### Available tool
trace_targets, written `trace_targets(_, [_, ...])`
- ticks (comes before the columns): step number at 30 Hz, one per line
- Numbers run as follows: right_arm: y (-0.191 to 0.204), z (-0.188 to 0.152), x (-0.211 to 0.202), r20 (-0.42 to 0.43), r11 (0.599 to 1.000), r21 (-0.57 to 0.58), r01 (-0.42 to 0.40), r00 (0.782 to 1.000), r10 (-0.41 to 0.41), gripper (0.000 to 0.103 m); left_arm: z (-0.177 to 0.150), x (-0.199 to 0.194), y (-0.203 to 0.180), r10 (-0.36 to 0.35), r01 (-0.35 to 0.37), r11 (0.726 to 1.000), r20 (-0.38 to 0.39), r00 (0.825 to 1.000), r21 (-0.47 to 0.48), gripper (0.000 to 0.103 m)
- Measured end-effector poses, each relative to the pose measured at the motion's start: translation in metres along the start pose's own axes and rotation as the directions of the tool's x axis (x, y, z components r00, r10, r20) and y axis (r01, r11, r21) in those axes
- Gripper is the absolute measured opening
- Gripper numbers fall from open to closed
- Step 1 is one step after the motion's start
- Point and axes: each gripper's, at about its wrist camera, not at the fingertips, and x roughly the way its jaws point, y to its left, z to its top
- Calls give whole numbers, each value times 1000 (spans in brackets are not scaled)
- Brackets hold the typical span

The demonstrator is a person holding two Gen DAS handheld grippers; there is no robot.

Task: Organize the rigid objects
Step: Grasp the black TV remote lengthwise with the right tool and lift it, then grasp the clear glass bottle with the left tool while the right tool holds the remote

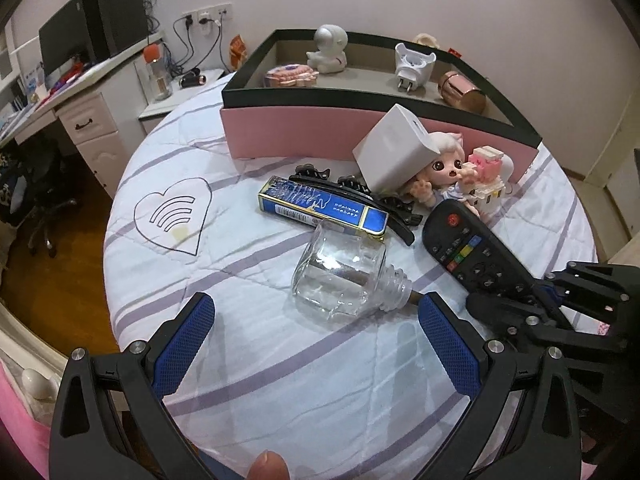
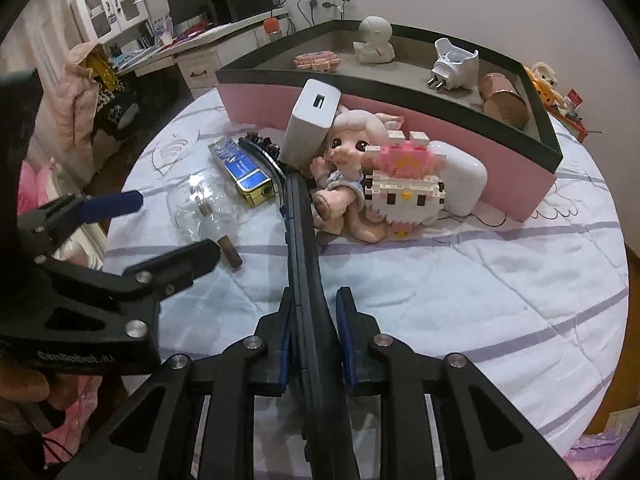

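My right gripper [image 2: 314, 312] is shut on a black remote control [image 2: 302, 240], held edge-on above the bed; the remote [image 1: 476, 252] and that gripper [image 1: 516, 304] also show at the right of the left wrist view. My left gripper [image 1: 316, 324] is open and empty, just short of a clear glass bottle [image 1: 340, 276] lying on its side with a cork [image 2: 229, 251] beside it. A blue and gold box [image 1: 324, 208], black hair clips [image 1: 352, 190], a white charger [image 1: 394, 148], a doll [image 1: 444, 172] and a pink brick figure [image 1: 488, 180] lie behind it.
A pink box with a dark rim [image 1: 304, 132] stands at the back of the bed. It holds an astronaut figure [image 1: 330, 50], a white plug [image 1: 412, 66], a copper cylinder [image 1: 460, 90] and a pink item [image 1: 290, 74]. A desk [image 1: 80, 92] stands on the left.
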Motion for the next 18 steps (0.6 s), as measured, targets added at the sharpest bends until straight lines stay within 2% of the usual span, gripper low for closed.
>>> trace_targets(6, [-12, -6, -21, 44, 995, 67, -75, 996, 72, 17, 2, 2, -11, -28, 27, 998, 12, 1000, 48, 103])
trace_targets(10, [-16, -8, -31, 62, 993, 82, -86, 995, 81, 17, 4, 10, -18, -12, 11, 997, 15, 1000, 79, 103])
trace_targets(14, [-16, -6, -37, 76, 993, 85, -84, 994, 78, 16, 5, 25, -14, -14, 13, 998, 14, 1000, 68, 102])
trace_targets(15, [-16, -6, -39, 80, 992, 89, -86, 994, 79, 16, 5, 25, -13, -15, 14, 998, 24, 1000, 65, 98])
trace_targets(16, [-17, -6, -41, 84, 992, 93, -87, 993, 80, 16, 4, 23, -13, -12, 9, 998, 33, 999, 62, 86])
trace_targets(17, [-18, -7, -43, 87, 991, 96, -89, 993, 81, 16, 4, 21, -11, -6, 4, 999, 43, 999, 53, 80])
trace_targets(18, [-19, -7, -45, 91, 991, 100, -91, 992, 82, 16, 4, 19, -9, -11, 9, 999, 44, 999, 44, 78])
